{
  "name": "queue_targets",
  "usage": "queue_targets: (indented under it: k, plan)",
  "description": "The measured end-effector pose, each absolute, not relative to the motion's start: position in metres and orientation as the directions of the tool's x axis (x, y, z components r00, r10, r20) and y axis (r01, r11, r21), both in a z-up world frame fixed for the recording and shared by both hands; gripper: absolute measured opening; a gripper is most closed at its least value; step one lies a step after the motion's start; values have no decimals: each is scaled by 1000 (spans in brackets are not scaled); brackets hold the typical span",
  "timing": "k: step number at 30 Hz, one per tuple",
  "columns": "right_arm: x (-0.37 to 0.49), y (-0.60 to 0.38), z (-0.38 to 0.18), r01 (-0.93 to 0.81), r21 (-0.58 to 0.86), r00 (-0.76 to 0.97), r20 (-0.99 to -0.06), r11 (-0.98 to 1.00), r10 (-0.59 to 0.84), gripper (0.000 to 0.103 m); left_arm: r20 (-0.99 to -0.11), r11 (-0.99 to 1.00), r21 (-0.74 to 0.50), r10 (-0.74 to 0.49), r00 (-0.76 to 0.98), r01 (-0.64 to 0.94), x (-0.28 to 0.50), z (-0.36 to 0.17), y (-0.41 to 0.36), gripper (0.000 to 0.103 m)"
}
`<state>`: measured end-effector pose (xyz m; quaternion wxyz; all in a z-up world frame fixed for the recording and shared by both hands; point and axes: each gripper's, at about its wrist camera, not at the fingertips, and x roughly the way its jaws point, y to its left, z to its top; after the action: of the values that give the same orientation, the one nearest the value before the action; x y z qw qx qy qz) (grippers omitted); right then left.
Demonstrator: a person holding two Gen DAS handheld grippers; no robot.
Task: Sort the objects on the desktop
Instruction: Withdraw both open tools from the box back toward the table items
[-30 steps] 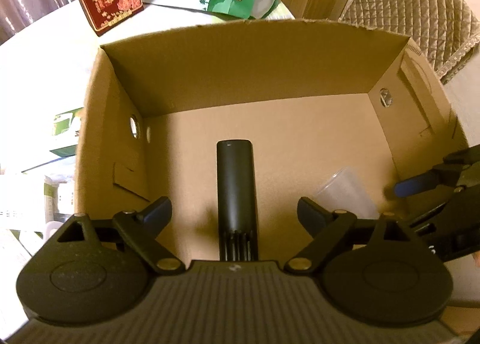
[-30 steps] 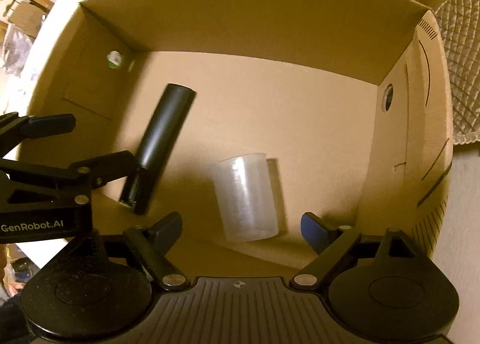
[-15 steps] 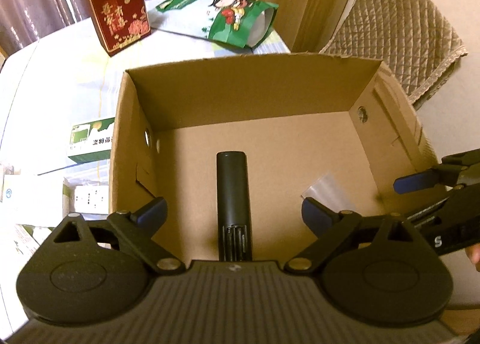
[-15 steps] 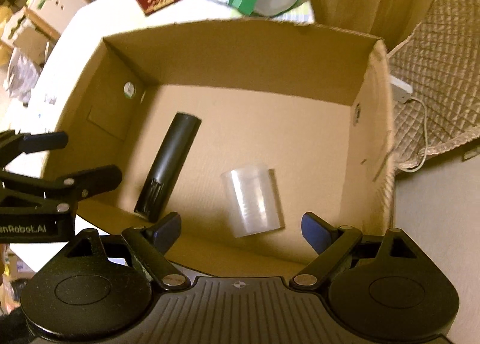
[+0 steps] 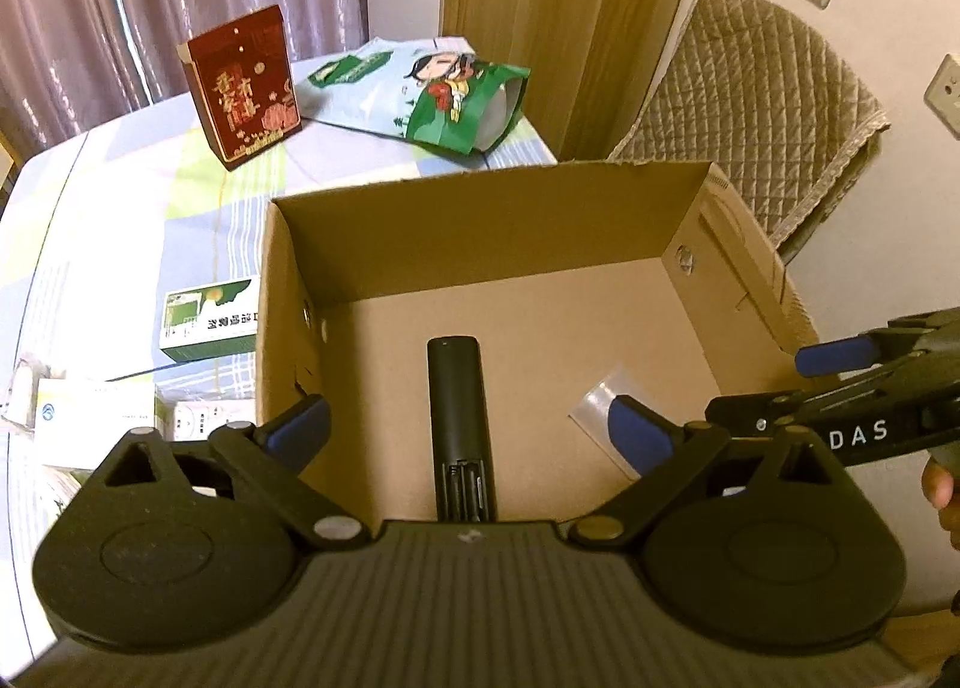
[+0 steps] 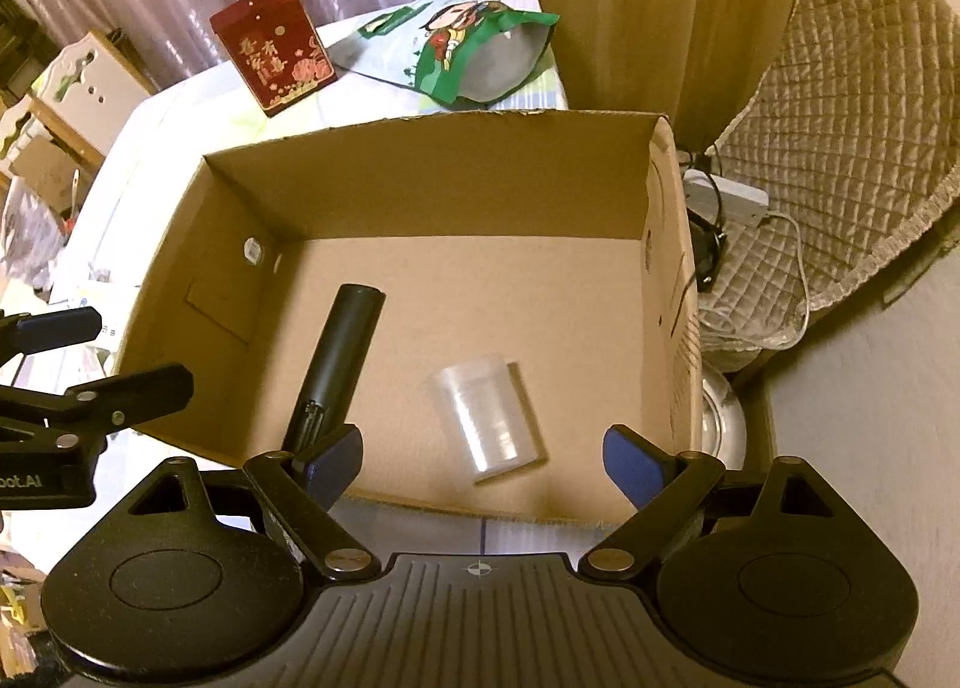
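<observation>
Above the box [image 6: 390, 172], both the left tongs [image 5: 468, 436] and the right tongs [image 6: 483, 457] stand wide apart and hold nothing, the left having just been opening. On the box floor the black remote [image 5: 459, 418] lies near the left wall, with the clear cup [image 6: 486, 418] on its side to its right. Beyond the box, toward the surface's [image 5: 120, 220] far edge, stand a red carton [image 5: 243, 88] and a green pouch [image 5: 456, 100].
</observation>
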<state>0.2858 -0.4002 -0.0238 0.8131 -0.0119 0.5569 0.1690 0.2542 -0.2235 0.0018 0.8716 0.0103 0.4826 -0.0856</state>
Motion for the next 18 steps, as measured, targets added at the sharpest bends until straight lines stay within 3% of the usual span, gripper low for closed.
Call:
queue_targets:
  k: [18]
  plan:
    - [252,-397,-10,-161,211,409,-875,964,260,90,-809,979,-80,-174,562,189,221,21,-192,99]
